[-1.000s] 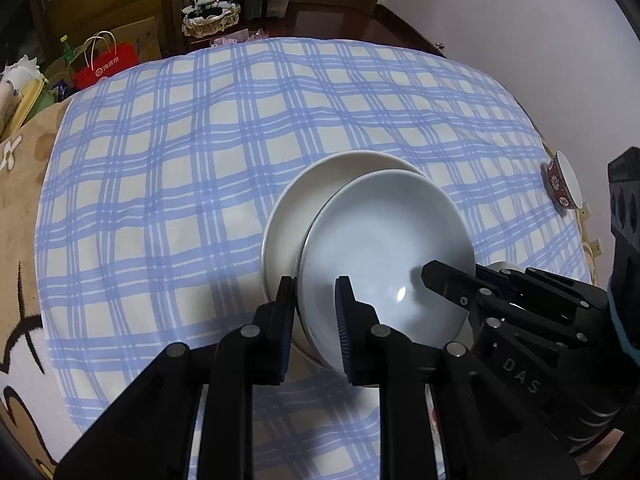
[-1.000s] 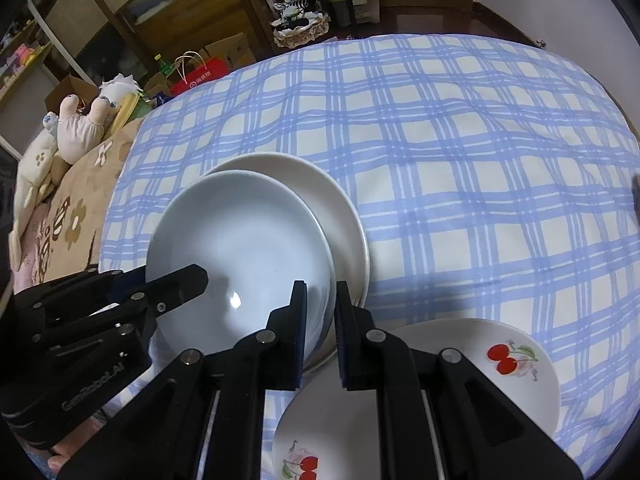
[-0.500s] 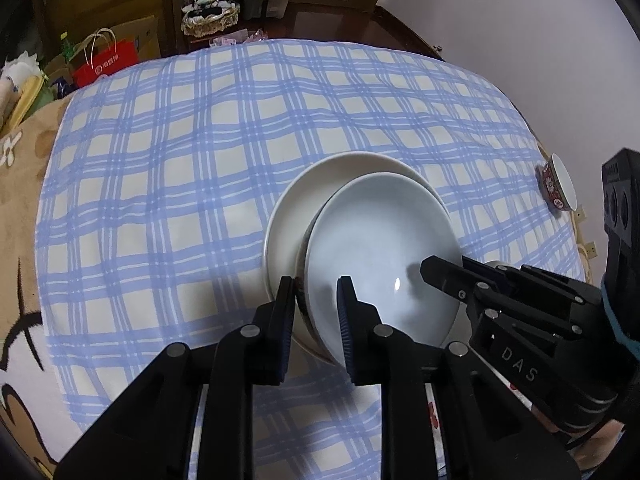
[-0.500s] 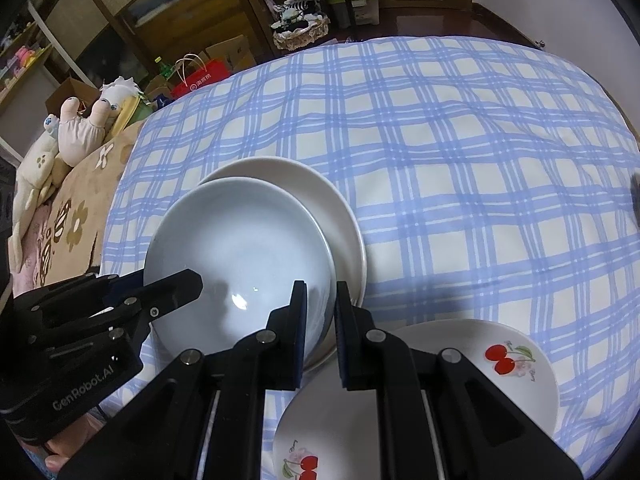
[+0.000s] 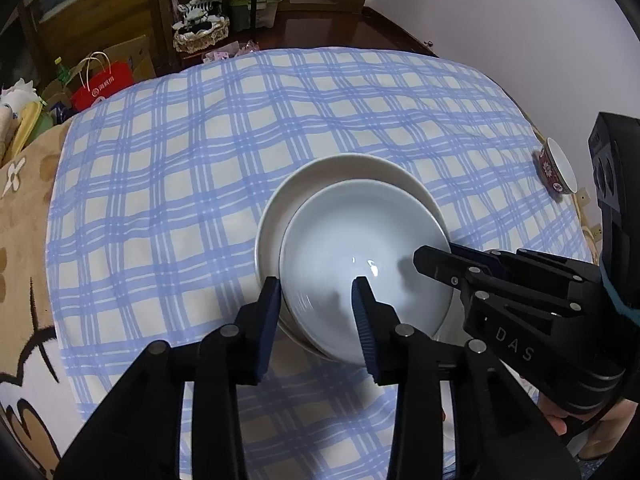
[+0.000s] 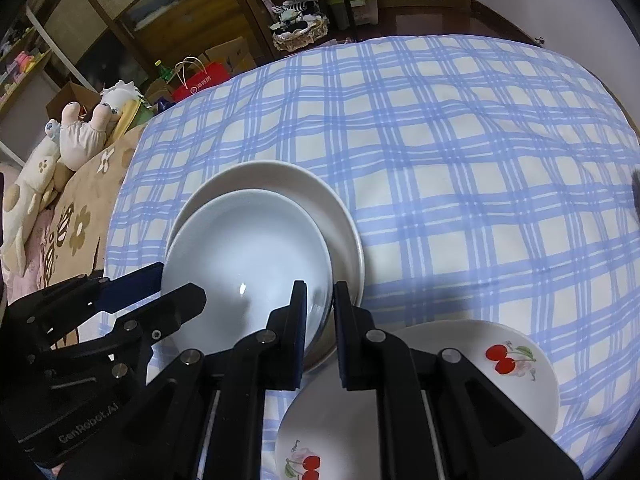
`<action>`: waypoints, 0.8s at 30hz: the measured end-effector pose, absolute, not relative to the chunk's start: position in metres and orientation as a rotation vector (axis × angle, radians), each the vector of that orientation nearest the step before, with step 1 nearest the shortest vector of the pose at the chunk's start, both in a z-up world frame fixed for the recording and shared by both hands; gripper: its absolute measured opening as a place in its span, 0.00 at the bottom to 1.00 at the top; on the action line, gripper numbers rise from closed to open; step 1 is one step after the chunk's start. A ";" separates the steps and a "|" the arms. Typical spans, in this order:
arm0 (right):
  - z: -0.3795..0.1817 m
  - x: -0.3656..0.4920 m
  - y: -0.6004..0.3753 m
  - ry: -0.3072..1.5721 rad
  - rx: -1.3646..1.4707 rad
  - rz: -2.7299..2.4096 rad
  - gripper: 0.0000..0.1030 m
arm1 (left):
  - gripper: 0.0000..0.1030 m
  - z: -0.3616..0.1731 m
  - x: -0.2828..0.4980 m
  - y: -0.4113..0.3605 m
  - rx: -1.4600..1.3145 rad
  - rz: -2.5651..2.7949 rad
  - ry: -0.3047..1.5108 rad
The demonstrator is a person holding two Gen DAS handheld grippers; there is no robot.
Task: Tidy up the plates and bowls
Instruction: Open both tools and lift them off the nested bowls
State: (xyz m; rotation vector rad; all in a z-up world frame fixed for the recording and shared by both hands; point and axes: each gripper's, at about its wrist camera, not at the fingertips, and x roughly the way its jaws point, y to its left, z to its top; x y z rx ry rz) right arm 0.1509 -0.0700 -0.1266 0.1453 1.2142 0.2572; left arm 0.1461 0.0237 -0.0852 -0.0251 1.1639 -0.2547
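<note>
Jaws of the left gripper [image 5: 318, 300] stand parted astride the pale bowl [image 5: 360, 256]; the right gripper [image 6: 320, 300] pinches its rim.

A pale blue-white bowl [image 5: 360, 248] gleams with a small bright highlight, sitting in a cream-white plate [image 5: 288, 196], and both stand out against a tablecloth [image 5: 200, 152] of white squares crossed by light and deeper blue plaid stripes. The left gripper [image 5: 316, 304] is black with dark blue finger pads; the right gripper [image 6: 320, 320] is black too, "DAS" in grey on its side. A white plate [image 6: 516, 364] shows red cherries with green leaves. A small bowl [image 5: 558, 166] is white inside, red-patterned outside. A tan blanket [image 6: 80, 216] carries cream flowers, and a bright red bag [image 5: 102, 84] has white handles.
</note>
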 end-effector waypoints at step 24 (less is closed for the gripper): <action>-0.092 0.150 -0.098 1.093 0.179 0.118 0.90 | 0.68 -0.076 0.147 0.027 0.009 -0.179 1.137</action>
